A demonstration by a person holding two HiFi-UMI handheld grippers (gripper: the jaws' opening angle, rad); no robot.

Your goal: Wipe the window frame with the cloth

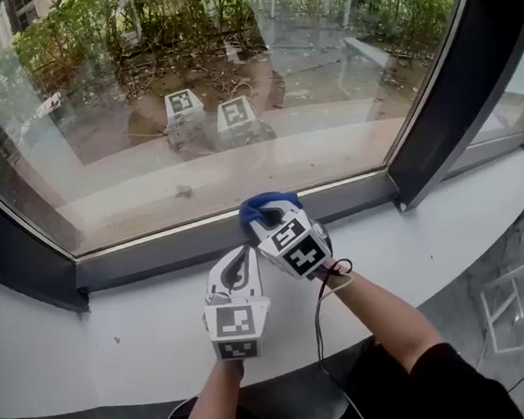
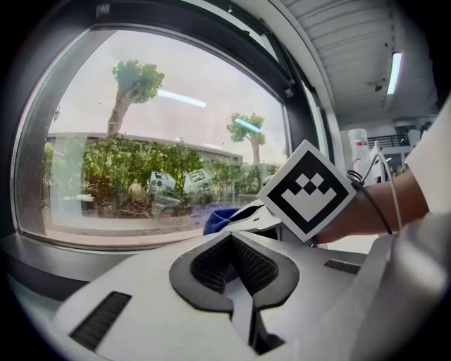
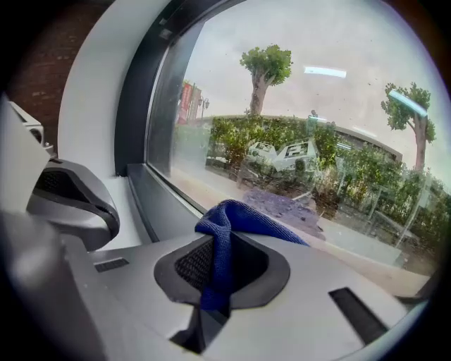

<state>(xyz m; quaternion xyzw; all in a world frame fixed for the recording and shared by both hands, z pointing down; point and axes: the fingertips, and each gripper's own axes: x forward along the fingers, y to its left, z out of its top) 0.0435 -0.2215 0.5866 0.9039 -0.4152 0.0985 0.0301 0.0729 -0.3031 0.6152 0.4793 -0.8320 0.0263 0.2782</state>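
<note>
A blue cloth [image 1: 264, 206] is pinched in my right gripper [image 1: 265, 222] and pressed against the dark lower window frame [image 1: 156, 258] near its middle. In the right gripper view the cloth [image 3: 224, 240] hangs between the shut jaws, bunched up toward the glass. My left gripper [image 1: 240, 263] rests just left of and behind the right one over the white sill [image 1: 90, 340], shut with nothing in it. From the left gripper view the cloth [image 2: 220, 218] shows ahead, beside the right gripper's marker cube [image 2: 306, 191].
The big glass pane [image 1: 213, 80] reflects both marker cubes. A thick dark upright frame post [image 1: 457, 84] stands at the right, another dark post [image 1: 7, 247] at the left. White furniture [image 1: 519, 290] stands below the sill at the right.
</note>
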